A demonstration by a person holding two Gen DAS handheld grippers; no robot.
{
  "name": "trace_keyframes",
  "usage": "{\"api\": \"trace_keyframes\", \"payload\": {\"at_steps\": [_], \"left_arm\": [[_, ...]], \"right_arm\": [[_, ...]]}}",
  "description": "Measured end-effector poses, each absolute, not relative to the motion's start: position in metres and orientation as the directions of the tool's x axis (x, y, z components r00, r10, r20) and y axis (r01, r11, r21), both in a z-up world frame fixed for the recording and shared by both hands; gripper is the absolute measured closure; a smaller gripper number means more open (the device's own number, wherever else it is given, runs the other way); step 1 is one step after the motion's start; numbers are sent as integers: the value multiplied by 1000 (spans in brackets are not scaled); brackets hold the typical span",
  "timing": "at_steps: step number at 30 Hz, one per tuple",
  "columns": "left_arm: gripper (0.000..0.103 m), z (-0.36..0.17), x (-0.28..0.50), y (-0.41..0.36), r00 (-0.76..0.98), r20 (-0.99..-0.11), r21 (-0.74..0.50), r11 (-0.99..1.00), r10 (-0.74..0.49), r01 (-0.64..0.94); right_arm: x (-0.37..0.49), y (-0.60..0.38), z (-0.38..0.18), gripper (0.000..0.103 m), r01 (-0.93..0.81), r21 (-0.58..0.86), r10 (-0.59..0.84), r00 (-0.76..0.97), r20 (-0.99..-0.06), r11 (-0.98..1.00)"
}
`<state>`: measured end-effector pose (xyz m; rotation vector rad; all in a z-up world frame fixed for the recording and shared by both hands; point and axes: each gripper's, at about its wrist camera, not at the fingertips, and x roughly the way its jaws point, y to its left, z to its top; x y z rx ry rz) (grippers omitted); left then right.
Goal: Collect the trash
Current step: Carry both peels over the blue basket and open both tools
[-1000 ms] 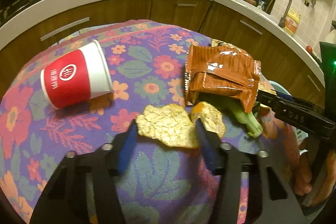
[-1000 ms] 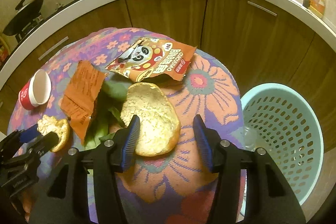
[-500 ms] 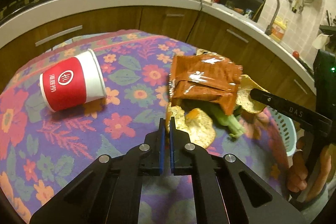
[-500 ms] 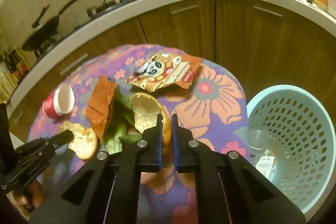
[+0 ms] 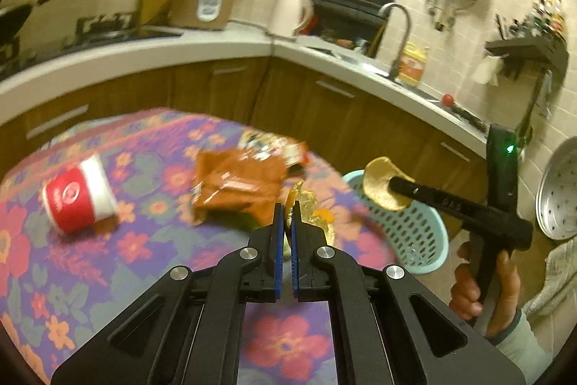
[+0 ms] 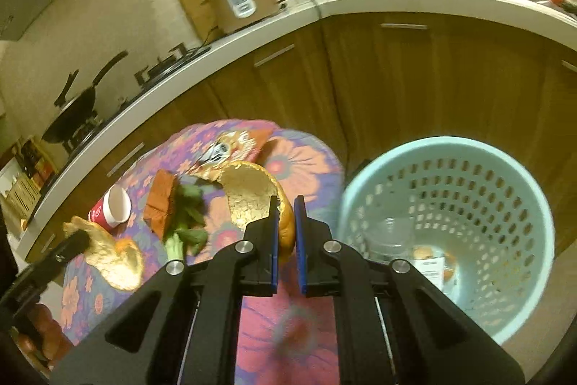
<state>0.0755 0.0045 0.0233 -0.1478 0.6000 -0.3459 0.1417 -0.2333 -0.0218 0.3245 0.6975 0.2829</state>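
- Both grippers are clamped on fruit peel: left gripper (image 5: 285,215) on a ragged peel (image 5: 306,204), right gripper (image 6: 286,208) on a domed peel (image 6: 252,197).
- Both peels are lifted off the table (image 6: 306,161), near its basket-side edge.
- Looks like the carry step; next means swinging over the basket (image 6: 447,147) and letting go.

Both wrist views look down, close – sharing the floral table (image 5: 151,240) and basket (image 6: 360,204).

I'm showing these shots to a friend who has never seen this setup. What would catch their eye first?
Probably both tongs, left and right, each clamped on a piece of yellow peel lifted off the flowered tablecloth. Next, the pale blue basket on the floor beside the table, and the red paper cup lying on its side.
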Motion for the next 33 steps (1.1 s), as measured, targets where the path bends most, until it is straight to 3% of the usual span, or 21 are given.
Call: {"api": "trace_keyframes", "payload": {"at_steps": [12,18,33], "left_arm": [[102,30,112,-90,703,-549,-186,886,-452,424],[102,11,139,-140,641,-597,-182,860,-482,477],[101,-41,181,-213,523,-728,-139,842,-444,521]], "right_arm": [[129,-326,-46,97,37,457,278,749,-601,889],[133,-365,-74,97,139,471,245,708,-662,871],[158,-365,-125,96,168,461,294,573,-765,871]]}}
